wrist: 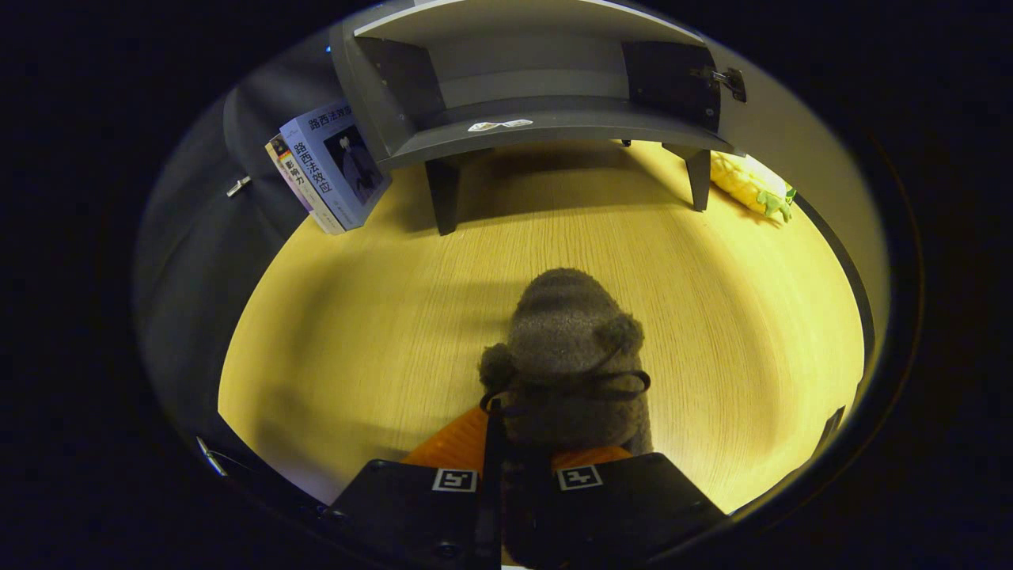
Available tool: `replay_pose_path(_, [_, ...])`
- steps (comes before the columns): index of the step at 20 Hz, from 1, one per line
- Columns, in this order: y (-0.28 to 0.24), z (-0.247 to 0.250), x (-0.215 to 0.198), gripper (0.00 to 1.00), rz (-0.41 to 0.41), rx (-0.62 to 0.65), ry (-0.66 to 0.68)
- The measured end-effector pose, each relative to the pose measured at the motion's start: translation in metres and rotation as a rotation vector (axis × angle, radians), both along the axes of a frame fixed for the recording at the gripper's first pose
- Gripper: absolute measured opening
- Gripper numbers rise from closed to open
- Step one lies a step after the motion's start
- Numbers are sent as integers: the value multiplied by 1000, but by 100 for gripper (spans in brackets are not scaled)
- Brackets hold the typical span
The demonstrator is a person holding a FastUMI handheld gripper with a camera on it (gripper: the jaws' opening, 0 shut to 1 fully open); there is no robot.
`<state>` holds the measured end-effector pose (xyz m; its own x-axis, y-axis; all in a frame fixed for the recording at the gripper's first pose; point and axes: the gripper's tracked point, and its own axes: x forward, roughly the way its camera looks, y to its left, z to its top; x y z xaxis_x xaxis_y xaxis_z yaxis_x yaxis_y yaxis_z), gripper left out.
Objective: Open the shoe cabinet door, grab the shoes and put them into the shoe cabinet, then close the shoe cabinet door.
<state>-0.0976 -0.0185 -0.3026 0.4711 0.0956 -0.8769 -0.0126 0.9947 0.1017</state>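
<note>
Gripper view: tool (518,455) was clenched on the shoe (571,356), fuzzy, toe pointing to 12 o'clock over the tabletop (356,332). Cabinet (530,87) stood beyond at 12, door open. Books (328,166) leaned at 10; yellow toy (752,186) at 2.

Warm light falls across the pale wooden counter (356,332), its grain running in fine lines. Books (328,166) lean at the far left edge, and a yellow soft toy (748,186) lies far right.
</note>
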Motion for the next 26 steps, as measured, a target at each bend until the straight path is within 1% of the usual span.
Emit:
replay_pose_path(3, [1,-2,12,22,7,-4,-27])
replay_pose_path(5, [-2,-5,18,24,9,-21,-49])
replay_pose_path(6, [-3,-6,21,24,10,-25,-65])
replay_pose_path(7, [-4,-7,23,21,12,-30,-74])
replay_pose_path(9, [-6,-7,28,21,20,-42,-114])
replay_pose_path(12, [-7,-11,36,21,52,-103,-175])
replay_pose_path(13, [-6,16,11,21,53,-103,-182])
replay_pose_path(14, [-7,-11,36,5,56,-103,-180])
replay_pose_path(18, [-9,-8,35,5,28,-87,-162])
replay_pose_path(22, [-13,18,39,5,-3,-84,-190])
replay_pose_path(26, [-15,70,55,5,-12,-101,-254])
